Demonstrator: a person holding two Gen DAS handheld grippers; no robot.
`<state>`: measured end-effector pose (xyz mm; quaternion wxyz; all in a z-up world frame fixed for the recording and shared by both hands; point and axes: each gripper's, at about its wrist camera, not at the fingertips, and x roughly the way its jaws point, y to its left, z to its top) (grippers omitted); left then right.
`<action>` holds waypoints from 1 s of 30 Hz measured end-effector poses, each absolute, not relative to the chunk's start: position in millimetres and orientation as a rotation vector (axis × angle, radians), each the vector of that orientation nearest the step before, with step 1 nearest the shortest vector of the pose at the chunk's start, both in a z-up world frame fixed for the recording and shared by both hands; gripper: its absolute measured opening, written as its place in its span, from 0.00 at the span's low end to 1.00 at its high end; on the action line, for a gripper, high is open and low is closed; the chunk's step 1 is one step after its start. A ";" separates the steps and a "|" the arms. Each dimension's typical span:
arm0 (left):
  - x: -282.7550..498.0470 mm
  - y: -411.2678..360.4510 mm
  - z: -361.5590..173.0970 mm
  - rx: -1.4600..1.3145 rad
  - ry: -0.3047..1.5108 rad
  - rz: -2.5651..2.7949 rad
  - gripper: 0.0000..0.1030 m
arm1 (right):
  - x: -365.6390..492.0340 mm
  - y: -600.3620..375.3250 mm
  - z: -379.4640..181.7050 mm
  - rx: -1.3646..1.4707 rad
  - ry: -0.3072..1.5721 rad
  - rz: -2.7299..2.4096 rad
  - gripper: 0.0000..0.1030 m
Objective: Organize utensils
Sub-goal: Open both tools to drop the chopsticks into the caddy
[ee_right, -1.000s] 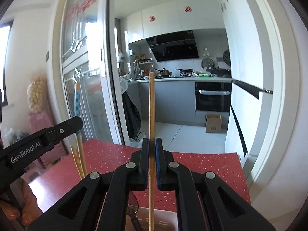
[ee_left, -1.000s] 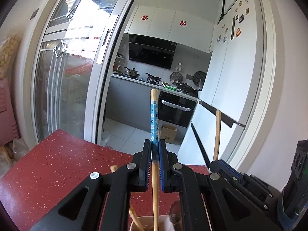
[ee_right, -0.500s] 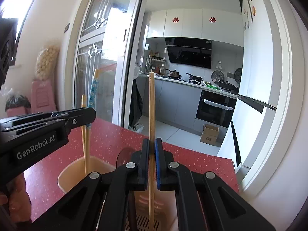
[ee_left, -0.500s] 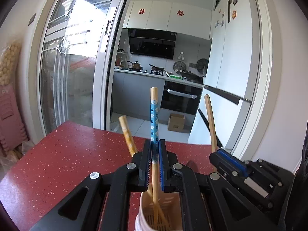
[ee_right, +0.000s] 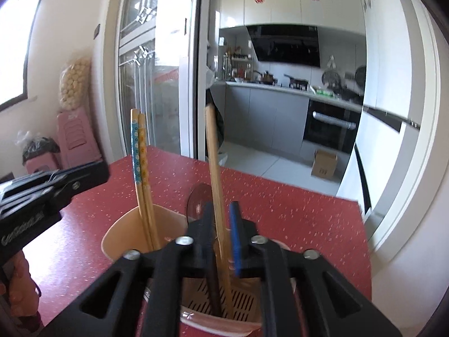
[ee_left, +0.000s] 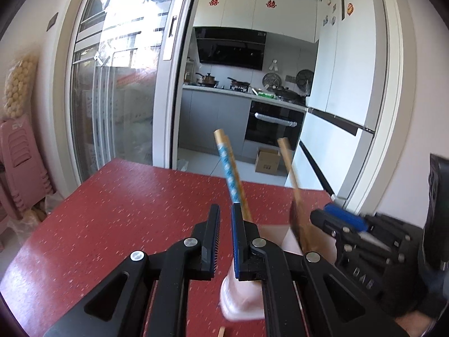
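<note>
A pale pink utensil holder [ee_right: 118,230] stands on the red table [ee_left: 126,196]. A blue-patterned chopstick [ee_right: 135,151] and an orange-patterned one [ee_right: 143,151] lean together in its left compartment. My left gripper [ee_left: 224,210] is open with nothing between its fingers, and the blue chopstick [ee_left: 230,168] leans just past its right finger. In the right wrist view the left gripper [ee_right: 92,171] sits off to the left of the holder. My right gripper [ee_right: 220,205] is opening. A plain wooden chopstick [ee_right: 213,154] stands loose between its pads, its lower end in the slotted compartment beside a clear spoon [ee_right: 197,199].
The table's far edge faces a sliding glass door [ee_left: 118,98] and the kitchen beyond it. A white fridge [ee_left: 345,98] stands at the right, pink stools [ee_right: 75,137] at the left. A hand [ee_right: 16,280] holds the left gripper. A wooden tip [ee_left: 221,330] lies near the table's front.
The left jaws parted and let go of the blue chopstick, which now leans in the holder. The right jaws came apart around the plain chopstick. Both grippers sank toward the holder.
</note>
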<state>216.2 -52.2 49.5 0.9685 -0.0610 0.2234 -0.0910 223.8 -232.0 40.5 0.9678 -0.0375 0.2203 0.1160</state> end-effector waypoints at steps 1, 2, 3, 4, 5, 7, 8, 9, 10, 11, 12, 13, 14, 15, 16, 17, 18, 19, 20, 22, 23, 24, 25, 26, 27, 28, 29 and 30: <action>212.6 -49.6 48.8 -0.121 0.461 -0.179 0.36 | 222.8 -234.2 41.8 -0.059 0.453 0.233 0.37; 208.1 -47.4 47.6 -0.119 0.470 -0.175 0.36 | 220.8 -236.4 43.8 -0.043 0.453 0.229 0.38; 204.8 -44.7 46.7 -0.117 0.480 -0.170 0.36 | 218.3 -237.5 45.1 -0.034 0.453 0.226 0.38; 201.1 -41.9 45.2 -0.115 0.496 -0.162 0.36 | 215.0 -239.7 48.2 -0.019 0.455 0.225 0.38; 197.0 -39.0 42.7 -0.113 0.516 -0.154 0.36 | 211.3 -241.4 50.3 -0.003 0.458 0.226 0.38; 188.5 -32.8 37.6 -0.113 0.550 -0.149 0.36 | 201.8 -247.2 54.9 0.039 0.472 0.229 0.40; 183.6 -30.0 34.6 -0.112 0.564 -0.147 0.36 | 196.4 -250.5 56.4 0.063 0.481 0.235 0.42; 178.4 -27.3 31.5 -0.108 0.577 -0.144 0.36 | 192.1 -252.5 57.1 0.079 0.487 0.238 0.42; 172.9 -24.9 28.3 -0.101 0.588 -0.137 0.36 | 184.4 -256.1 56.8 0.105 0.500 0.238 0.43; 166.2 -22.5 25.0 -0.095 0.596 -0.133 0.36 | 178.4 -258.5 55.7 0.123 0.510 0.236 0.44; 160.9 -20.6 21.9 -0.086 0.606 -0.132 0.36 | 171.1 -261.6 53.7 0.143 0.525 0.234 0.44; 155.2 -19.1 18.4 -0.074 0.617 -0.131 0.36 | 161.6 -265.0 50.4 0.163 0.548 0.224 0.45; 149.8 -17.7 14.8 -0.063 0.628 -0.129 0.36 | 154.1 -266.0 47.1 0.170 0.571 0.210 0.45; 145.4 -16.2 11.9 -0.056 0.639 -0.127 0.36 | 146.6 -267.5 42.6 0.177 0.595 0.200 0.45; 139.9 -14.0 8.1 -0.054 0.649 -0.127 0.36 | 138.8 -269.1 37.6 0.187 0.621 0.194 0.45; 134.7 -11.9 4.4 -0.056 0.660 -0.131 0.36 | 132.6 -270.7 33.3 0.198 0.644 0.191 0.45; 130.5 -10.2 0.7 -0.058 0.672 -0.135 0.36 | 124.0 -272.8 26.4 0.211 0.676 0.188 0.45; 126.8 -9.6 -3.0 -0.058 0.684 -0.139 0.36 | 116.9 -274.4 20.0 0.223 0.705 0.185 0.45; 122.6 -8.8 -6.7 -0.055 0.692 -0.144 0.36 | 110.2 -276.5 13.3 0.237 0.735 0.178 0.45; 115.4 -9.2 -12.7 -0.045 0.706 -0.153 0.36 | 97.5 -282.3 -2.0 0.276 0.804 0.155 0.45; 111.1 -9.3 -16.4 -0.038 0.713 -0.159 0.36 | 93.0 -285.0 -9.5 0.298 0.837 0.144 0.45; 107.7 -9.0 -19.8 -0.032 0.722 -0.162 0.36 | 88.9 -287.7 -17.0 0.321 0.870 0.132 0.45; 104.3 -8.9 -23.4 -0.029 0.735 -0.165 0.36 | 84.0 -290.3 -25.7 0.346 0.908 0.120 0.45; 100.8 -7.9 -26.3 -0.031 0.744 -0.171 0.36 | 79.4 -293.2 -34.3 0.371 0.946 0.103 0.45; 96.8 -5.3 -29.9 -0.033 0.751 -0.174 0.36 | 75.4 -293.9 -40.0 0.385 0.966 0.092 0.45; 93.8 -4.0 -32.5 -0.037 0.758 -0.176 0.36 | 71.0 -298.0 -48.0 0.410 0.999 0.072 0.45; 90.5 -2.8 -35.0 -0.042 0.765 -0.179 0.36 | 68.2 -301.4 -53.2 0.426 1.019 0.056 0.45; 88.0 -1.5 -36.7 -0.045 0.771 -0.182 0.36 | 66.6 -302.6 -55.9 0.434 1.030 0.046 0.45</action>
